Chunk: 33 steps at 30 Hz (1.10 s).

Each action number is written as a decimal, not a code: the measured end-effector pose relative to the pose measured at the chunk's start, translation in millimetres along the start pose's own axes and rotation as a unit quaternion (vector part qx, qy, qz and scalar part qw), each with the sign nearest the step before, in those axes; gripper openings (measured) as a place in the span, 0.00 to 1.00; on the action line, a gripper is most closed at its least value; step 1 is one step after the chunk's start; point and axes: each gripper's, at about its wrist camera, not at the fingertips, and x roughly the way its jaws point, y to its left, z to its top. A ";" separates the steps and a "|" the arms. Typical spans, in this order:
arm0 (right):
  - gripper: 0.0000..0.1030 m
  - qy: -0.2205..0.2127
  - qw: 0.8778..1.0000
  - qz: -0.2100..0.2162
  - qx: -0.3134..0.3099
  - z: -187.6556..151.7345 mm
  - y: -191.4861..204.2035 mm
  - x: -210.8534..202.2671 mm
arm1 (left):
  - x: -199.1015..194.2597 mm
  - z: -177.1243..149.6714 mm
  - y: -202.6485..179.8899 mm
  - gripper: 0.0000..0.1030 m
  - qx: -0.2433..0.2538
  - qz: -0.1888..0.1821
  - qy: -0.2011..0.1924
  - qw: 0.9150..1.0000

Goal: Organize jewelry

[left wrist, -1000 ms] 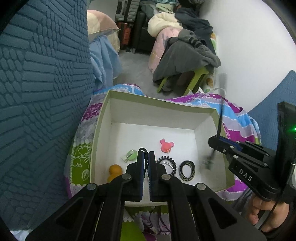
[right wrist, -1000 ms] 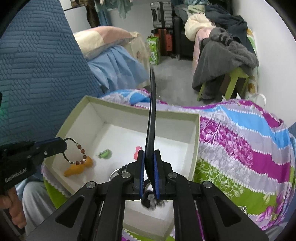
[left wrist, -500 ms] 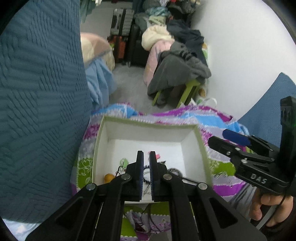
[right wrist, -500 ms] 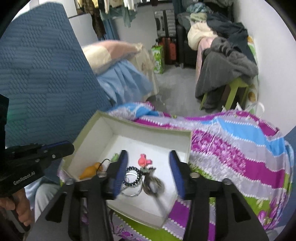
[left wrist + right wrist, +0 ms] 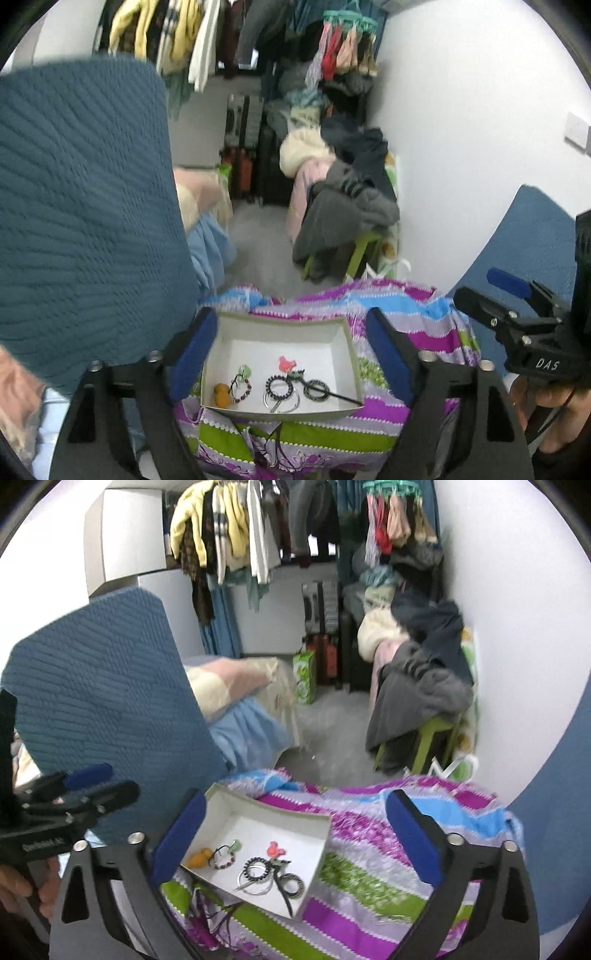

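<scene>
Left wrist view shows your left gripper (image 5: pixel 291 354) with its jaws spread wide and nothing between them, held well above the white box (image 5: pixel 349 354) that sits on the striped cloth (image 5: pixel 417 339). Your right gripper (image 5: pixel 295 832) is the same: jaws wide apart, empty, raised over the box. Judging by that, the task looks close to finished, since every piece of jewelry visible lies inside the box and none shows on the cloth around it. In the box you have an orange piece (image 5: pixel 222 393) at the near left corner, a beaded bracelet (image 5: pixel 242 387) touching it, a small green item (image 5: pixel 244 370) just behind, a pink clip (image 5: pixel 287 363) toward the middle, a black beaded hair tie (image 5: pixel 277 386) lying over a thin metal ring (image 5: pixel 282 404), and a dark patterned band (image 5: pixel 317 389) with a long black stick (image 5: pixel 341 397) running from it to the near right corner. What may remain is only tidying: the pieces overlap in the near half, while the far half is bare. You cannot tell from these views whether more jewelry waits elsewhere.
</scene>
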 end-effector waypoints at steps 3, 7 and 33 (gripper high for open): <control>1.00 -0.016 1.000 -0.005 0.006 1.3 -5.2 -24.7 | -23.9 4.7 -11.9 0.86 0.002 0.011 -0.014 1.000; 1.00 -0.035 0.999 -0.015 0.005 -1.3 -6.6 -54.6 | -46.7 3.3 -23.6 0.90 0.005 0.027 -0.025 0.999; 1.00 -0.025 0.996 -0.085 0.021 -87.8 -0.7 -116.7 | -79.9 -65.2 -37.5 0.90 0.016 0.048 0.020 0.999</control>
